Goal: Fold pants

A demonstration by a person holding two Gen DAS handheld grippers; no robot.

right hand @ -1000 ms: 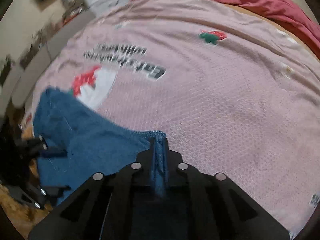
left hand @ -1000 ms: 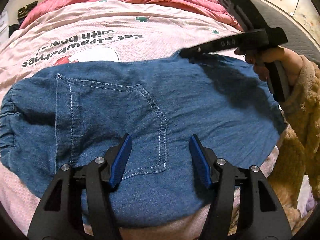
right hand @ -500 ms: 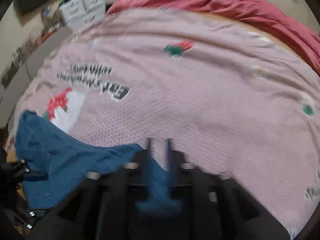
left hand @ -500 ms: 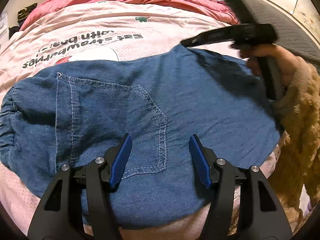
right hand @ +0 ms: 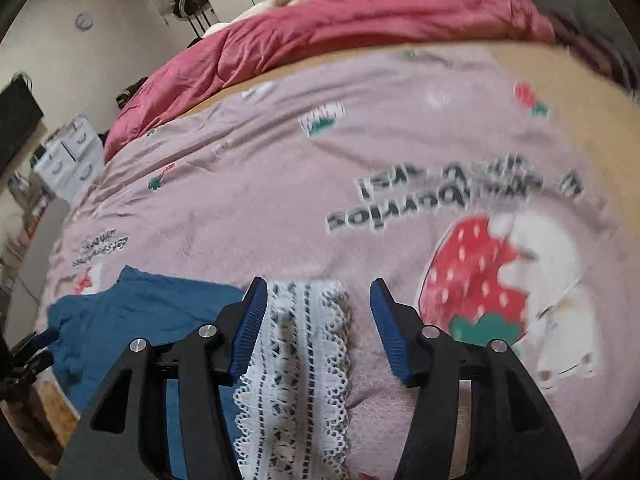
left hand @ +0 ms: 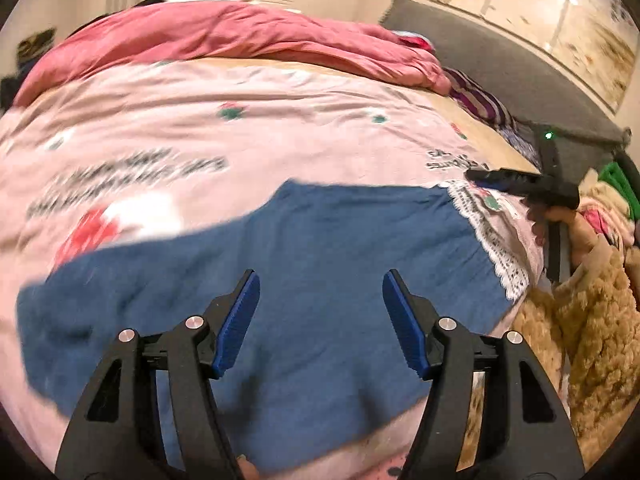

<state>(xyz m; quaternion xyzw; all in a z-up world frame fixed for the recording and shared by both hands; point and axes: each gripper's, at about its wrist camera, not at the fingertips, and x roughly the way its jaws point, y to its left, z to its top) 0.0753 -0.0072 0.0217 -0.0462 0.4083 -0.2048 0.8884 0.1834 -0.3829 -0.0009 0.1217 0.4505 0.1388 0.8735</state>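
Note:
The blue denim pants (left hand: 320, 280) lie flat on the pink bedspread, with a white lace-trimmed hem (left hand: 486, 240) at their right end. My left gripper (left hand: 320, 312) is open and empty, hovering just above the middle of the pants. My right gripper (right hand: 318, 320) is open and empty above the lace hem (right hand: 300, 360), with the denim (right hand: 152, 312) to its left. The right gripper also shows in the left wrist view (left hand: 504, 178), beyond the hem, held by a hand in a fuzzy tan sleeve.
A pink printed bedspread (left hand: 260, 128) covers the bed. A crumpled red duvet (left hand: 240, 40) lies along the far side. A grey headboard (left hand: 500, 64) stands at the right. White drawers (right hand: 72, 156) stand beside the bed.
My right gripper has let go of the pants hem, opened and moved right. The pants leg now lies stretched out flat. My left gripper has lifted and tilted up.

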